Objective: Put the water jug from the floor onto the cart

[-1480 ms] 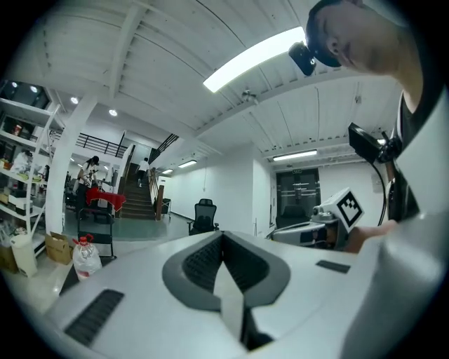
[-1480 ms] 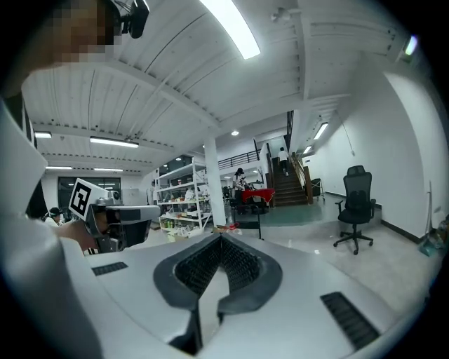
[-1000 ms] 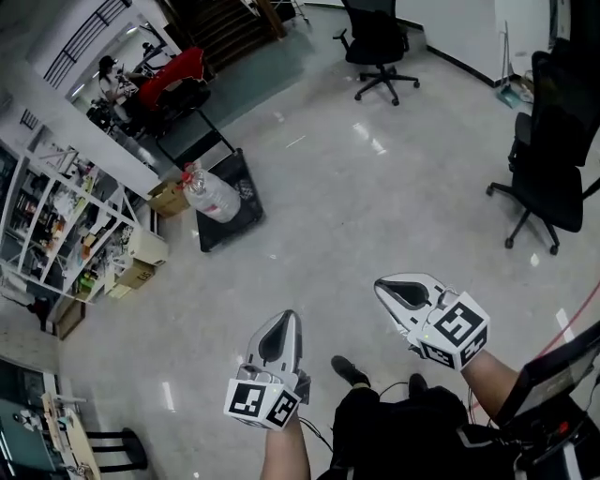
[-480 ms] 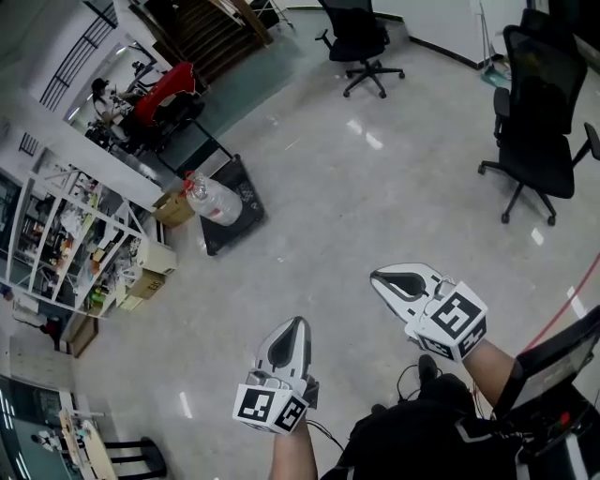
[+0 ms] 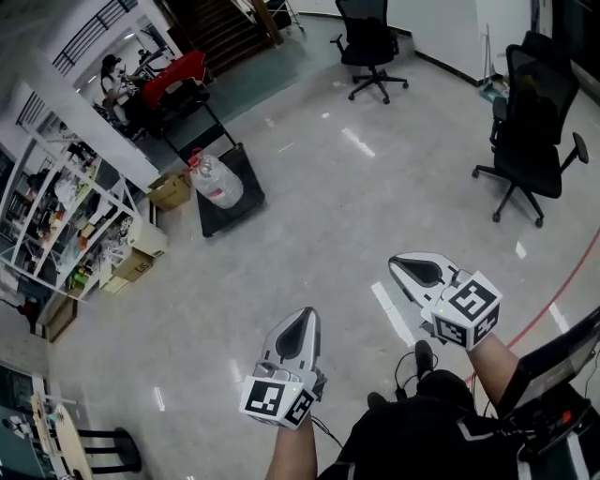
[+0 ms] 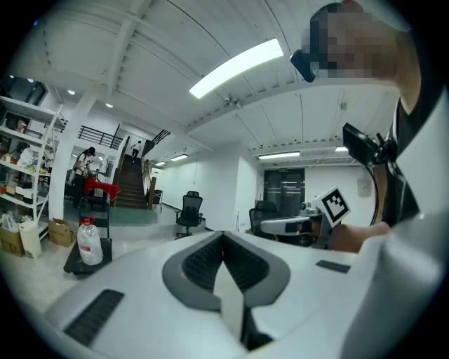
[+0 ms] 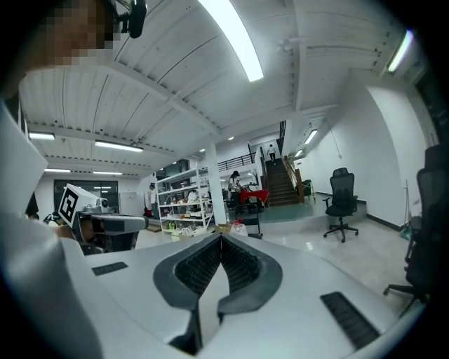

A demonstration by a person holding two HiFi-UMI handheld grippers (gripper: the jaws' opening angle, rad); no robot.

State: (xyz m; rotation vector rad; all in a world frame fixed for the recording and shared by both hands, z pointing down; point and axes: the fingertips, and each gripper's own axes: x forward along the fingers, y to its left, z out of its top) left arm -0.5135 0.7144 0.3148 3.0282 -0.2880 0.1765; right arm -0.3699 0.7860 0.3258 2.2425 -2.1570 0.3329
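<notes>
The water jug (image 5: 218,184) stands upright, red cap on top, on the black deck of the cart (image 5: 236,212). The cart is parked far across the pale polished floor (image 5: 319,234), close to a white shelving rack (image 5: 58,211) and a couple of cardboard boxes (image 5: 170,192). Its upright handle is on the side nearer the stairs (image 5: 217,28).

Both claws are well apart from the jug, held out level over the floor just ahead of the person's body. The left claw (image 5: 307,314) has its two jaws pressed together with nothing between them; its own view shows the ribbed pads meeting in one line. The right claw (image 5: 395,262) is likewise pressed together and empty. The two are held side by side, each with its marker cube toward the wrist.

Two black office chairs (image 5: 527,131) stand on the floor to the right, one farther back near the wall. A red line (image 5: 553,295) crosses the floor at the lower right. Past the cart, a person (image 5: 113,77) sits beside something draped in red.
</notes>
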